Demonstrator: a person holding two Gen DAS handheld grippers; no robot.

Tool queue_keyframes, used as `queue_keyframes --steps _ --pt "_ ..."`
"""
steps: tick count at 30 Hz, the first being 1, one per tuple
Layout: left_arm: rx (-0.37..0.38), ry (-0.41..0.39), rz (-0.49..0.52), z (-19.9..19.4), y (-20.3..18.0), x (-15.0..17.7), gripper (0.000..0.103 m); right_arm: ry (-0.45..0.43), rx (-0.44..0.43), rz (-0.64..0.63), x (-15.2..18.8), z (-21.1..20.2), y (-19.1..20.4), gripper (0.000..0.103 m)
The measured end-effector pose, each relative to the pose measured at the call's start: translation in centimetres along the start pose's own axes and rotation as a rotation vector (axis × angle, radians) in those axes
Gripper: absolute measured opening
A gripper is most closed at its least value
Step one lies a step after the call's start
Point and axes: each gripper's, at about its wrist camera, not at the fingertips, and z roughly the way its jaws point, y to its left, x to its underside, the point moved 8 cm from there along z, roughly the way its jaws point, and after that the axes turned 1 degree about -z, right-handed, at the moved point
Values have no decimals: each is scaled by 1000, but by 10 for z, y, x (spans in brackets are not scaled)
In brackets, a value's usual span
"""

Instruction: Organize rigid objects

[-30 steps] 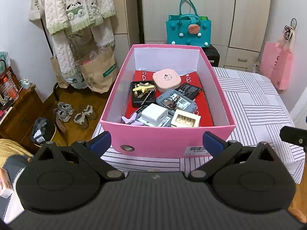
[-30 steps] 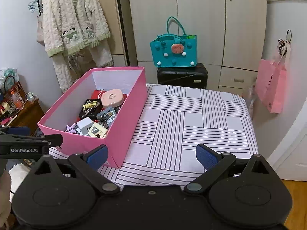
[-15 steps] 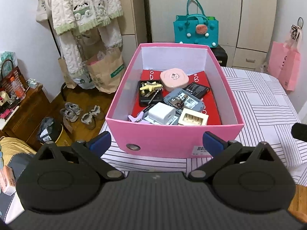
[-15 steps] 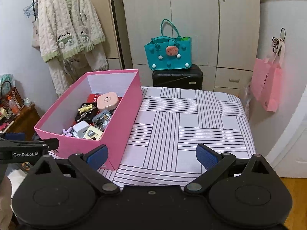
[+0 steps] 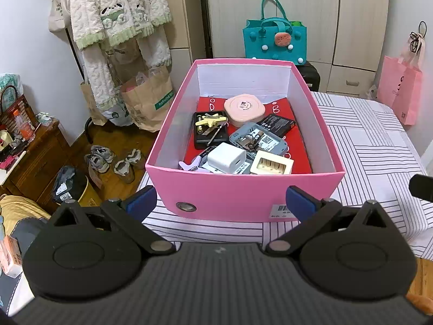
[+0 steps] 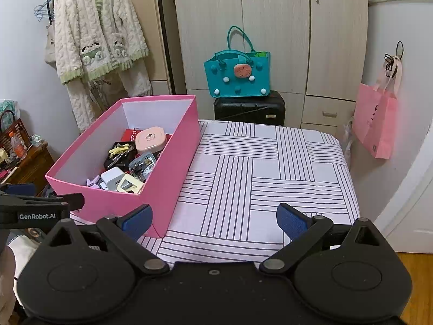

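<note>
Fingers of my left gripper stand spread and empty before the pink box, which holds a white charger and pink case. Right view: right gripper spread, empty, over the striped table; box at left.

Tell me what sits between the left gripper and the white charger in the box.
Only the pink box's near wall; the left gripper is open just outside it, with the white charger right behind, in the left wrist view.
</note>
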Motion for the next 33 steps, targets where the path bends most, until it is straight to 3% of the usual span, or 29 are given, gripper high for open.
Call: queue_keyframes --steps 33 --pt "1 -32 58 -8 -12 1 103 -8 27 2 1 -3 -10 100"
